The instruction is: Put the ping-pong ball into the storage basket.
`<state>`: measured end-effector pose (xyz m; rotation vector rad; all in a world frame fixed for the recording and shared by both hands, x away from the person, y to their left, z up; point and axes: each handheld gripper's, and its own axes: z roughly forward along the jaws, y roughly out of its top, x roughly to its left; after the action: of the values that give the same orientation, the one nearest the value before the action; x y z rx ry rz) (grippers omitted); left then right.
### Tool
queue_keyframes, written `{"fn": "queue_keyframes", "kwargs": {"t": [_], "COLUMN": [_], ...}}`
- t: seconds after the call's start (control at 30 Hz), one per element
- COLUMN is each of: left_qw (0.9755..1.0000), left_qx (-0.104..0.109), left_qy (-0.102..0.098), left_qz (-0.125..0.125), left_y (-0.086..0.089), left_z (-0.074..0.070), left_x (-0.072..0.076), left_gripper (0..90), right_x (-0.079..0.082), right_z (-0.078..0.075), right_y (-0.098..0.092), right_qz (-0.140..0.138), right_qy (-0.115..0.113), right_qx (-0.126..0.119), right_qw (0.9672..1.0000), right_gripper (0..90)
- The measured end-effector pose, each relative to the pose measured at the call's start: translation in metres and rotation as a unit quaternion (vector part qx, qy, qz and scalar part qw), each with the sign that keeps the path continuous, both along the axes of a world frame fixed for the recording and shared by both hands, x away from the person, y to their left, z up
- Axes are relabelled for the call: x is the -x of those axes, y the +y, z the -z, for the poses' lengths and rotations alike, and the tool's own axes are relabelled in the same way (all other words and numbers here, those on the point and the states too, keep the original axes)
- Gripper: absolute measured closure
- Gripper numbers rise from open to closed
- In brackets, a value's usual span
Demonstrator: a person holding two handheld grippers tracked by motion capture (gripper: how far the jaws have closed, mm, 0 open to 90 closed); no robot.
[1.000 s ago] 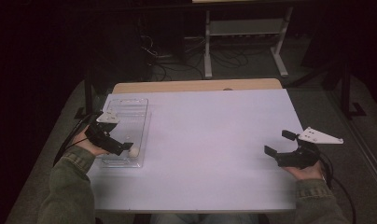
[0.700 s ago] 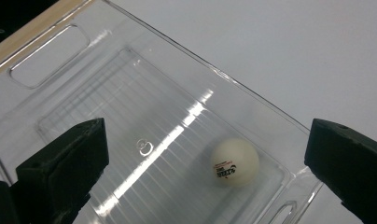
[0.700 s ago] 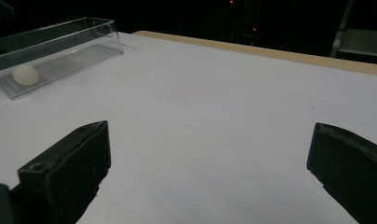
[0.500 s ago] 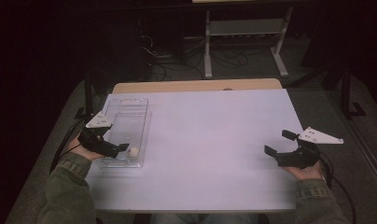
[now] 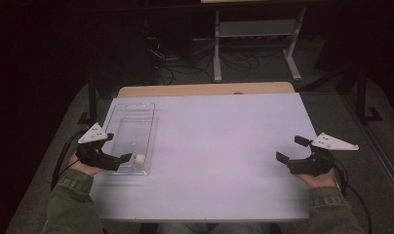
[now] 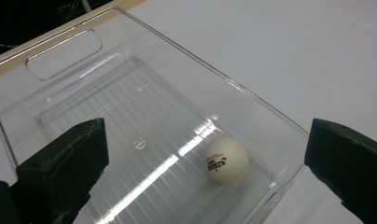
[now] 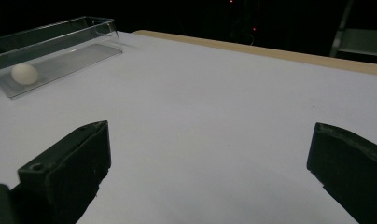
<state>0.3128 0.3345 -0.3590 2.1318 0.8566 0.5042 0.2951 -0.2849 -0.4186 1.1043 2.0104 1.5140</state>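
Left tongs [image 6: 205, 172] spread wide, grasping nothing; white ball [image 6: 225, 159] resting loose in clear tray [image 6: 65, 56], just ahead between the jaws. Best withdrawn gently, tray unbumped. Right tongs [image 7: 207, 172] likewise released over table [image 7: 214, 102].

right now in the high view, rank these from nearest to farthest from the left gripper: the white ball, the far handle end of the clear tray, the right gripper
1. White ball: in the tray's near end, just off the left gripper tips.
2. Far handle end of the clear tray: up the table's left side, toward the back.
3. Right gripper: across the table at its right edge.
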Motion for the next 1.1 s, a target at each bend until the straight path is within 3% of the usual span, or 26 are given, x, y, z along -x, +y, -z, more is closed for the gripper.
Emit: {"fn": "queue_keyframes", "kwargs": {"t": [0.27, 0.47, 0.73, 0.97, 1.0, 1.1], "left_qw": [0.9995, 0.9973, 0.9912, 0.9871, 0.9841, 0.9826], "left_qx": [0.027, 0.059, 0.101, 0.112, 0.129, 0.13], "left_qy": [-0.017, -0.039, -0.068, -0.093, -0.103, -0.116], "left_qz": [-0.006, -0.022, -0.053, -0.065, -0.066, -0.065], "left_y": [0.006, 0.014, 0.023, 0.025, 0.025, 0.023], "left_z": [0.003, 0.007, 0.015, 0.018, 0.019, 0.019], "left_x": [0.009, 0.015, 0.023, 0.029, 0.033, 0.036], "left_gripper": [0.0, 0.0, 0.0, 0.0, 0.0, 0.0], "right_x": [0.0, 0.0, 0.0, 0.0, 0.0, 0.0], "right_z": [0.0, 0.0, 0.0, 0.0, 0.0, 0.0], "right_y": [0.0, 0.0, 0.0, 0.0, 0.0, 0.0], "right_qz": [0.001, 0.0, -0.001, -0.001, -0.001, -0.002], "right_qy": [0.0, -0.001, 0.0, 0.0, 0.0, 0.0], "right_qx": [0.001, 0.001, 0.001, 0.001, 0.001, 0.001], "right_qw": [1.0, 1.0, 1.0, 1.0, 1.0, 1.0], "right_gripper": [0.0, 0.0, 0.0, 0.0, 0.0, 0.0]}}
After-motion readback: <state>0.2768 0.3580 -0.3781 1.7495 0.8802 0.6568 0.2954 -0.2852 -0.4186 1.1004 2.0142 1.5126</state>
